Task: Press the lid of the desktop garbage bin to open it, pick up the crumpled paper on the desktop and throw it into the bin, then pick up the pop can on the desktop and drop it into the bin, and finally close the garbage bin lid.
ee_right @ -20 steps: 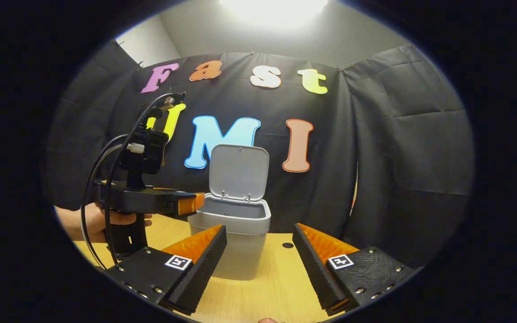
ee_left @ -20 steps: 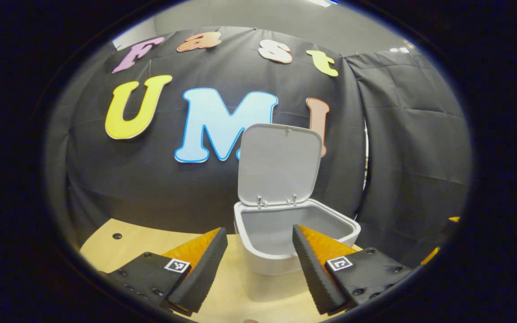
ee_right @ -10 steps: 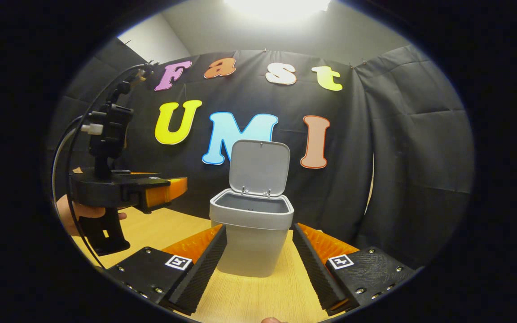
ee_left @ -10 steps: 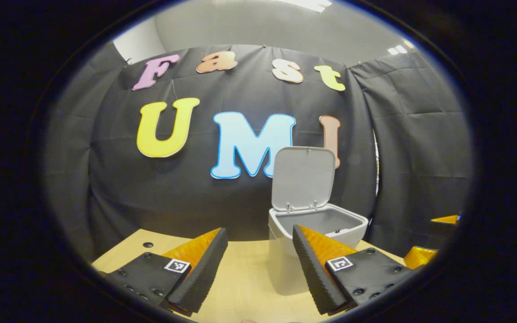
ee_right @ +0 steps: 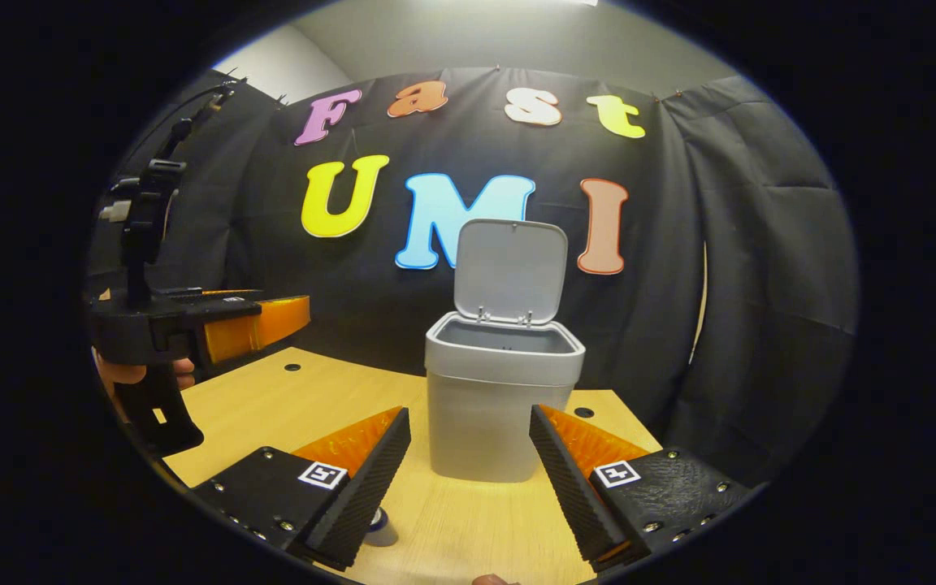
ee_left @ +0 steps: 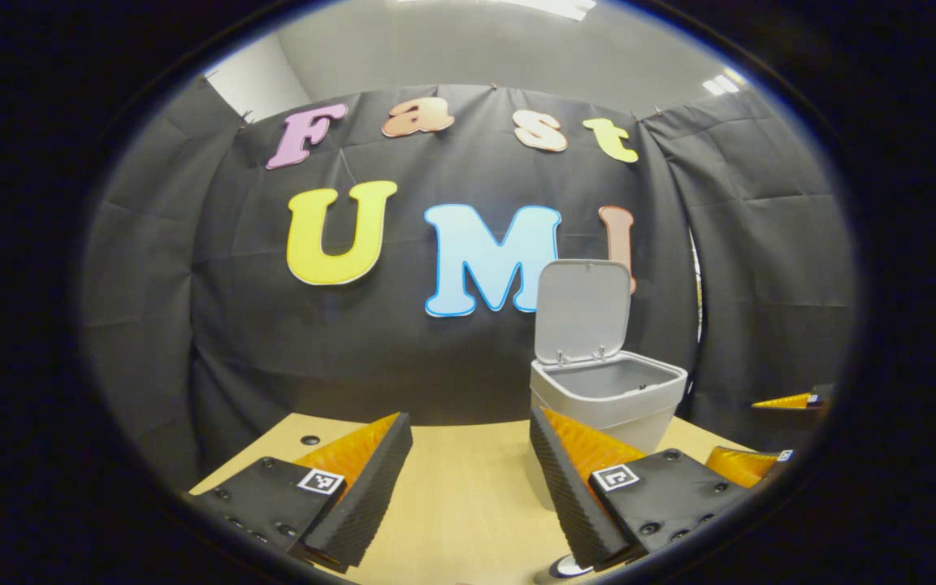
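The grey desktop bin [ee_right: 503,406] stands on the wooden table with its lid [ee_right: 510,272] hinged upright at the back. My right gripper [ee_right: 468,479] is open a short way in front of it, fingers either side of its lower body without touching. A small round can-like top [ee_right: 381,525] peeks out beside the right gripper's left finger. In the left gripper view the bin [ee_left: 608,402] stands to the right, lid [ee_left: 583,311] up. My left gripper [ee_left: 468,479] is open and holds nothing. A round rim [ee_left: 569,566] shows at the bottom edge. The bin's inside is hidden.
A hand [ee_right: 143,374] holds the left gripper [ee_right: 273,318] above the table's left side, level with the bin's rim. The table [ee_right: 314,398] has small holes [ee_right: 292,367]. Black cloth walls close behind and to the right. A finger [ee_left: 789,400] of the right gripper shows right of the bin.
Both grippers have drawn back from the bin. The left one moved away to the left, so the bin slid right in its view. A small round top came into view near the fingers.
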`<control>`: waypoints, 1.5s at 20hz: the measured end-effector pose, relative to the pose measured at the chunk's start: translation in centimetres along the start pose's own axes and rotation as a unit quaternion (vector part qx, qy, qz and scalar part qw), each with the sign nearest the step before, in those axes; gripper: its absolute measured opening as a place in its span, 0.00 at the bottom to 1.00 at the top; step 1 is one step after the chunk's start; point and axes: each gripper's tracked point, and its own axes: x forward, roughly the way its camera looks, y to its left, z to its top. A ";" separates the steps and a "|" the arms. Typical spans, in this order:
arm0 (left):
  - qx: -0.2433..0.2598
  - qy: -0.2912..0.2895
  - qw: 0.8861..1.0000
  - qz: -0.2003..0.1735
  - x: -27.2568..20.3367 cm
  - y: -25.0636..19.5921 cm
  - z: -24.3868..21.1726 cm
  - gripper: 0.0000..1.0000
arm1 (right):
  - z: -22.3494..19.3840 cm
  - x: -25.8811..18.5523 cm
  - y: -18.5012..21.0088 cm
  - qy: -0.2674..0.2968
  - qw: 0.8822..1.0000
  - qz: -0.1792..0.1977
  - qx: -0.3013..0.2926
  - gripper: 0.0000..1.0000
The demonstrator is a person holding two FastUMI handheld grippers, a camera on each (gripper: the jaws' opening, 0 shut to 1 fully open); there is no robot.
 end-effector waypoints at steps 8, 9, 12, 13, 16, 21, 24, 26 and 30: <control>0.006 -0.002 1.000 0.014 -2.2 2.4 -0.3 0.95 | -4.2 1.4 5.4 0.078 0.994 0.072 0.004 0.95; 0.005 -0.001 1.000 0.014 -2.3 2.5 -0.4 0.95 | -4.8 1.5 6.0 0.091 0.993 0.081 0.003 0.95; 0.000 0.002 1.000 0.016 -2.8 2.8 -0.8 0.95 | -6.6 1.5 7.5 0.127 0.986 0.105 0.004 0.95; -0.002 0.004 1.000 0.018 -3.1 2.9 -1.1 0.95 | -7.1 1.6 7.9 0.137 0.984 0.112 0.004 0.95; -0.005 0.009 1.000 0.022 -3.4 2.9 -2.0 0.95 | -8.8 1.3 9.1 0.169 0.977 0.130 0.007 0.95; -0.006 0.019 0.999 0.030 -3.9 3.0 -2.9 0.95 | -11.8 1.2 10.0 0.217 0.966 0.140 0.011 0.95; -0.004 0.027 0.999 0.034 -4.3 3.0 -3.4 0.95 | -13.2 1.3 10.1 0.244 0.959 0.140 0.027 0.95; -0.003 0.031 0.999 0.035 -4.6 2.9 -3.7 0.95 | -14.3 1.3 10.4 0.266 0.952 0.145 0.040 0.95; 0.005 0.032 0.999 0.038 -5.1 3.1 -3.6 0.95 | -15.8 0.8 10.7 0.304 0.940 0.146 0.055 0.95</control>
